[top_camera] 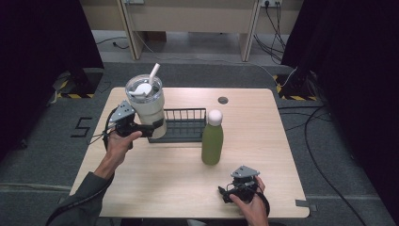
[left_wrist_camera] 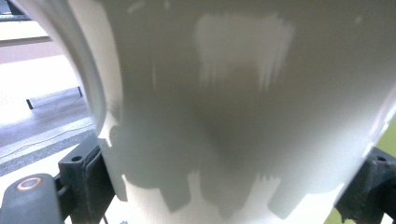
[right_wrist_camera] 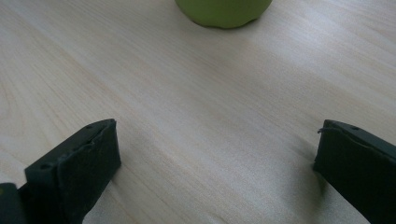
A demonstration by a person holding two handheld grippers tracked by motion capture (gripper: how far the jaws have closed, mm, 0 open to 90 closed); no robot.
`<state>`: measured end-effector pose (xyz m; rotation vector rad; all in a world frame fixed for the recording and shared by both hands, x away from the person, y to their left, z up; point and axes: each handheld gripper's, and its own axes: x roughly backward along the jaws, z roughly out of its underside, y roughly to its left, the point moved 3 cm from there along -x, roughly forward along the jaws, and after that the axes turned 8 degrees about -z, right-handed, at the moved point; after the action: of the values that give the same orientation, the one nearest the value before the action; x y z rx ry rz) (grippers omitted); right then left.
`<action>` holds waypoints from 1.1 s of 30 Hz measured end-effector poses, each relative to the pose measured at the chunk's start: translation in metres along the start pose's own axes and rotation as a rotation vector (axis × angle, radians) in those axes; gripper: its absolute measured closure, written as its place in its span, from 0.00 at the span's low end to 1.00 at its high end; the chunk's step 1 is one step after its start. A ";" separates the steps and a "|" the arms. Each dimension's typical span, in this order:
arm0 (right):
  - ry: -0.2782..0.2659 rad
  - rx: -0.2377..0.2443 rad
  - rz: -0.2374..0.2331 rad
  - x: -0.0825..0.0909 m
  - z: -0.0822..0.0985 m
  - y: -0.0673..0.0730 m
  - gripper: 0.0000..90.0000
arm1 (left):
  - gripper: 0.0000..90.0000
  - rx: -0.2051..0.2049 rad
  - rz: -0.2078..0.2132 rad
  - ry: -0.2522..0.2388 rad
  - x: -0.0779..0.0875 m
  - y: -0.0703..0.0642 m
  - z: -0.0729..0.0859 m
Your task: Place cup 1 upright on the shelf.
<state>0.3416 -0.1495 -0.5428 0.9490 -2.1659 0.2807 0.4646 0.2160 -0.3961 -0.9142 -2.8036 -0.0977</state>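
Left gripper (top_camera: 155,128): clamped on the lower body of the cream tumbler (top_camera: 147,106), 1 black jaw on each side of the wall, as seen close up in the left gripper view, where the tumbler (left_wrist_camera: 243,107) sits between the 2 jaws with no gap to either. Held by the left hand (top_camera: 117,143), reaching in from the table's left edge

Tumbler: upright, clear lid on top with a white straw (top_camera: 153,73) leaning up and to the right; positioned at the left end of the black wire rack (top_camera: 184,123), overlapping the rack's left edge in the high view. Cannot tell whether the base rests on the rack, on the table (top_camera: 263,122), or hangs just above them

Right gripper (top_camera: 227,192): jaws spread wide, nothing between them but bare wood, as seen in the right gripper view. Parked low near the front edge of the table in the right hand (top_camera: 251,207), apart from everything else

Green bottle (top_camera: 212,141) with a white cap: standing upright on the table just right of the rack's front corner, between rack and right gripper; rounded base (right_wrist_camera: 223,10) visible ahead of the right jaws, well short of them

Judged progress: grasp on the tumbler secured, 1 thing in hand, placement or removal at the rack not settled; bottle untouched, right gripper ready but not yet reaching
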 end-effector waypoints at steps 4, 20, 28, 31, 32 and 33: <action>0.000 0.000 0.000 0.000 0.000 0.000 0.00 | 0.12 0.003 -0.008 0.001 -0.007 0.003 -0.004; 0.002 0.000 0.000 0.000 0.000 0.000 0.00 | 0.12 0.015 -0.019 0.001 -0.031 0.011 -0.008; 0.002 0.000 0.000 0.000 0.000 0.000 0.00 | 0.12 0.009 -0.026 0.003 -0.042 0.013 -0.008; 0.002 0.001 0.000 0.000 0.000 0.000 0.01 | 0.12 0.009 -0.028 0.006 -0.046 0.014 -0.008; 0.002 0.000 0.000 0.000 0.000 0.000 0.00 | 0.12 0.012 -0.031 0.005 -0.047 0.015 -0.007; 0.002 0.000 0.000 0.000 0.000 0.000 0.01 | 0.12 0.013 -0.030 0.006 -0.049 0.015 -0.007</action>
<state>0.3415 -0.1496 -0.5427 0.9489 -2.1642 0.2813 0.5134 0.1994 -0.3991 -0.8672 -2.8101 -0.0854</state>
